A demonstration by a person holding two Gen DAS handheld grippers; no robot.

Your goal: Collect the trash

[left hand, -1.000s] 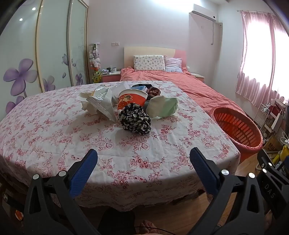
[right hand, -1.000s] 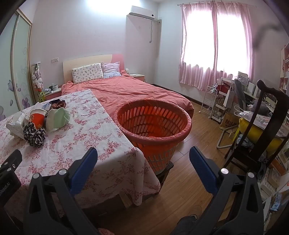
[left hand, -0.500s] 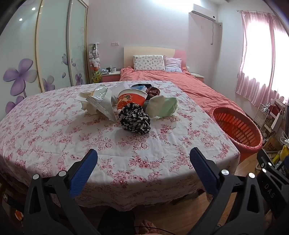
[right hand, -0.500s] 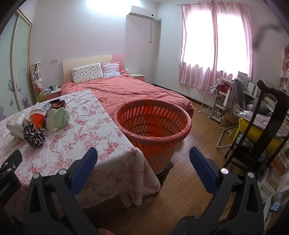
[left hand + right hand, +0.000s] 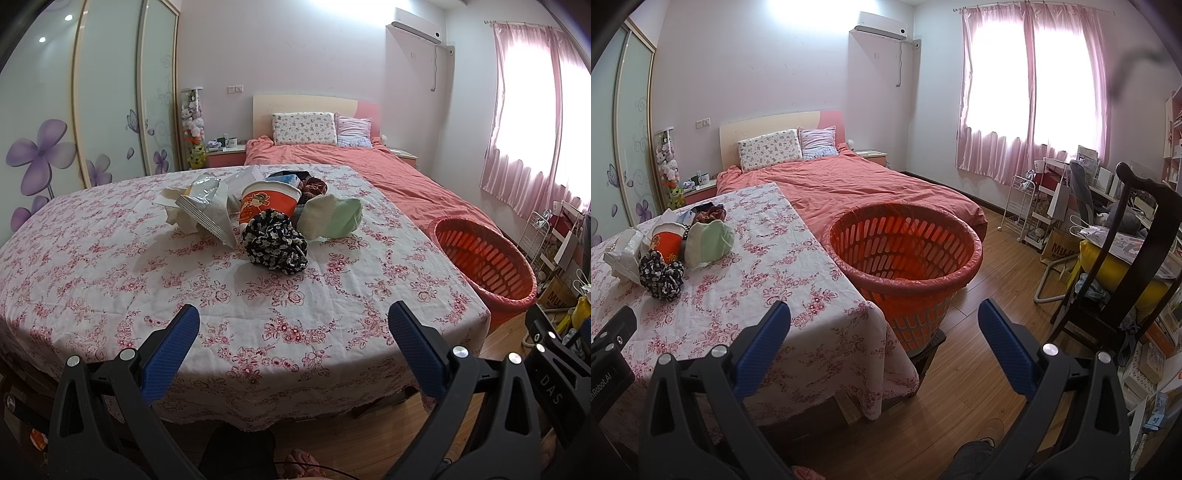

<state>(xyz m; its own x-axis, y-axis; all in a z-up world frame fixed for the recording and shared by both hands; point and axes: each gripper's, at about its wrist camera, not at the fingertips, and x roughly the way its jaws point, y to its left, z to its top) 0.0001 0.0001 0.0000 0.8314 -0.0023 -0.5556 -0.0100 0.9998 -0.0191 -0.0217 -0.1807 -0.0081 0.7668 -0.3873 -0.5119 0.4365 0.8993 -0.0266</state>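
Note:
A pile of trash sits mid-table on the floral cloth: a black-and-white crumpled wad (image 5: 276, 246), a red paper cup (image 5: 266, 204), a silver foil bag (image 5: 207, 208), a pale green wad (image 5: 332, 216) and white tissue (image 5: 177, 214). The pile also shows in the right wrist view, with the wad (image 5: 661, 275) and the cup (image 5: 666, 242). An orange basket (image 5: 905, 254) lined with a red bag stands off the table's right edge; it shows in the left wrist view (image 5: 484, 266). My left gripper (image 5: 293, 328) is open and empty near the table's front edge. My right gripper (image 5: 884, 328) is open and empty, before the basket.
A bed with a salmon cover (image 5: 849, 184) lies behind the table and the basket. A dark wooden chair (image 5: 1137, 266) and cluttered shelves (image 5: 1052, 206) stand at the right. Wardrobe doors with purple flowers (image 5: 55, 147) line the left. The floor is wood (image 5: 979, 332).
Both views have shifted only slightly; the left gripper has edged a little towards the table. Nothing on the table has moved.

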